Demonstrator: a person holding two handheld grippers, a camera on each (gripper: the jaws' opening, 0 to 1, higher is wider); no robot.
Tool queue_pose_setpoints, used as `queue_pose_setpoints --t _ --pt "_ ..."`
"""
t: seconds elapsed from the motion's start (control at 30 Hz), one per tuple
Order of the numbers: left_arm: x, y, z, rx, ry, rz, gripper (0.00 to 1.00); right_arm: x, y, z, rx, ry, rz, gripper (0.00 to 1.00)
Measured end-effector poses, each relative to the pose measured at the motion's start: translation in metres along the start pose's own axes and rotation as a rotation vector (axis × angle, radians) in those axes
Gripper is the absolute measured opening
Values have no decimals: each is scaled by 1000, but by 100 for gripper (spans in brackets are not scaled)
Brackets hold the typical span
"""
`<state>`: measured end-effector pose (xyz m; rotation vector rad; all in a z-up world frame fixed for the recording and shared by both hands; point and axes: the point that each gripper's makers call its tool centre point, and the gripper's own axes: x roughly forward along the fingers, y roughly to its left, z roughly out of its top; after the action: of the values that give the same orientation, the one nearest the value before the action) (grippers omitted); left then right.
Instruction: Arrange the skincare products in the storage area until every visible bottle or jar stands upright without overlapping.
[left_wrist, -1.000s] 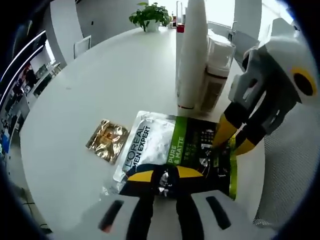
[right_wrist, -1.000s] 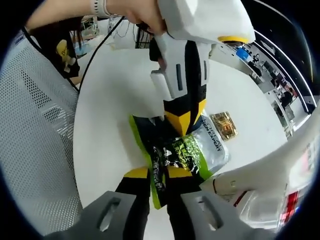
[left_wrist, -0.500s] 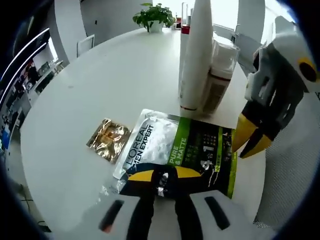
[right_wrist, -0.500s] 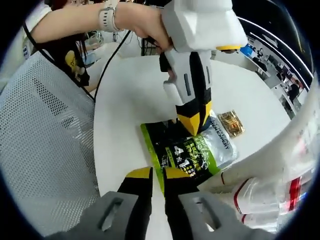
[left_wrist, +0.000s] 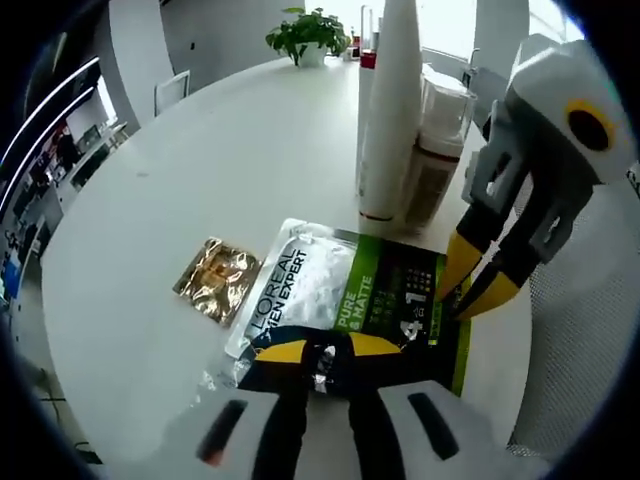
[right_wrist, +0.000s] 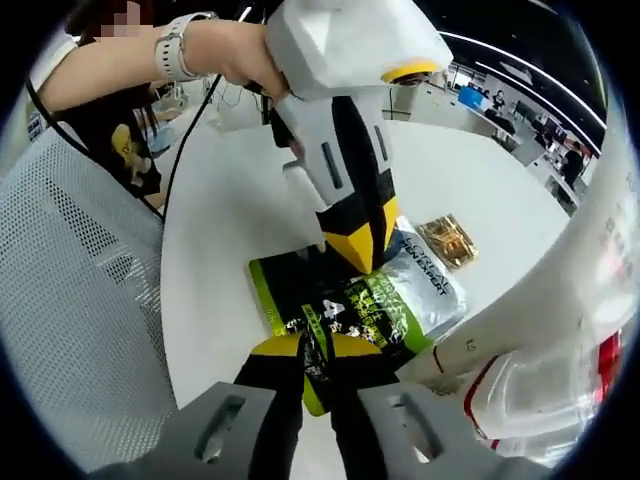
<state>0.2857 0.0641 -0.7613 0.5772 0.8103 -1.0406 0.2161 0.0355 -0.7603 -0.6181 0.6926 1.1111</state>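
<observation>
A L'Oreal Men Expert sachet, silver, green and black, lies flat on the round white table. My left gripper is shut on its near edge. My right gripper comes in from the right onto the sachet's green end. In the right gripper view that sachet runs in between my right gripper's nearly closed jaws, and the left gripper pins its far edge. A tall white bottle and a clear-capped bottle stand upright behind the sachet.
A small gold sachet lies left of the big one, also visible as the gold sachet. A potted plant stands at the table's far edge. A mesh chair sits beside the table. A person's arm holds the left gripper.
The right gripper lifted off the sachet's green end half a second ago and has come back down onto it. The left gripper has kept its hold.
</observation>
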Motion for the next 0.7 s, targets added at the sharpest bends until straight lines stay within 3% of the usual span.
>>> queue_pose_setpoints --t 0.1,0.57,0.7 --pt "0 -1 0 -4 -1 0 12 1 1 -5 -10 25 0 11" --pt "-1 -2 2 -53 -33 4 12 2 2 -7 14 23 7 10" --pt "-8 -5 5 -36 -40 11 12 2 2 -7 23 24 11 10"
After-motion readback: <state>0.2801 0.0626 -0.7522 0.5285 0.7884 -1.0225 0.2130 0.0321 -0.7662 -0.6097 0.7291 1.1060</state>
